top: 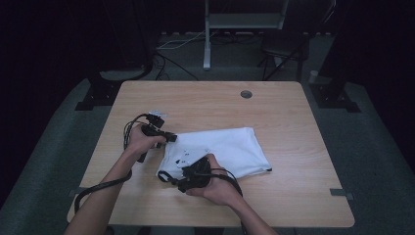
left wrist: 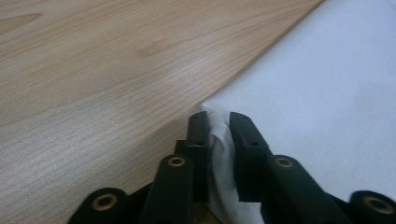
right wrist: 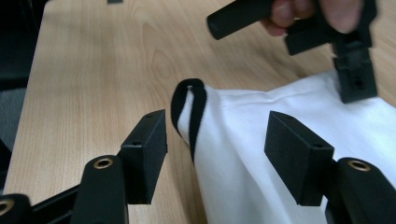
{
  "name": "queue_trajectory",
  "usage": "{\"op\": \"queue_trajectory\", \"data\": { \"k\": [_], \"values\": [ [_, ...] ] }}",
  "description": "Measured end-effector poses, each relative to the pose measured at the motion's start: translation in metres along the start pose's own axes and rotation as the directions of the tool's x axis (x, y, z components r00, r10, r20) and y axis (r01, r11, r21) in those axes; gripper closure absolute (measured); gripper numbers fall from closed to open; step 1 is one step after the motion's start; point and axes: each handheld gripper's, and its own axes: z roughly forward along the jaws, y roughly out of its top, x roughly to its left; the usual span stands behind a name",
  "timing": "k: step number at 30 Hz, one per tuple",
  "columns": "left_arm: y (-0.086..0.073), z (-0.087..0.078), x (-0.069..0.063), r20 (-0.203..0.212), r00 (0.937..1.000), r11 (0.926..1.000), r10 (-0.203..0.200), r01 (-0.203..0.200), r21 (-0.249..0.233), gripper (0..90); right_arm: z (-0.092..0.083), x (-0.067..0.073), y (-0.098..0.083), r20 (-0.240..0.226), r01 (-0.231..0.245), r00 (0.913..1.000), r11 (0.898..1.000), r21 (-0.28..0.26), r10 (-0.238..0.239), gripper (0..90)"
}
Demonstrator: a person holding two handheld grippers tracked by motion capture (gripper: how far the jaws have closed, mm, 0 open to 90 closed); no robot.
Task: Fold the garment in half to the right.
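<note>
White folded garment [top: 222,149] lies flat mid-table [top: 205,103]: light, limp, likely to sag and slide. Left claw [left wrist: 218,126] pinches its corner; right claw [right wrist: 217,144] stands wide, straddling the black-trimmed edge [right wrist: 189,109], a firmer hold than bare cloth.

I can't read any text, label, brand, number or sign from here: the white cloth [top: 230,147] is plain and the desk [top: 205,103] bears only wood grain.
</note>
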Motion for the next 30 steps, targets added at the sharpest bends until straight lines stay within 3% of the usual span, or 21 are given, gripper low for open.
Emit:
{"op": "queue_trajectory", "data": {
  "k": [8, 14, 26, 30],
  "values": [
    [0.002, 0.000, -0.002, -0.014, 0.9999, 0.9999, -0.010, 0.010, 0.014, 83.4, 0.028, 0.005, 0.011, -0.025, 0.026, 0.9994, 0.998, 0.055, -0.025, 38.3],
    [0.002, 0.000, -0.002, -0.014, 0.9999, 0.9998, -0.006, 0.007, 0.017, 83.4, 0.043, 0.001, 0.010, 0.003, 0.024, 0.9997, 0.995, 0.101, -0.024, 38.8],
    [0.002, 0.000, -0.003, -0.017, 0.9999, 0.9999, -0.002, 0.002, 0.015, 83.3, 0.055, 0.001, 0.012, 0.030, 0.046, 0.9983, 0.986, 0.161, -0.051, 52.5],
    [0.002, 0.001, -0.004, -0.015, 0.9999, 0.9998, 0.000, 0.000, 0.018, 83.4, 0.054, -0.002, 0.010, 0.021, -0.014, 0.9997, 0.989, 0.150, 0.011, 60.4]
  ]
}}
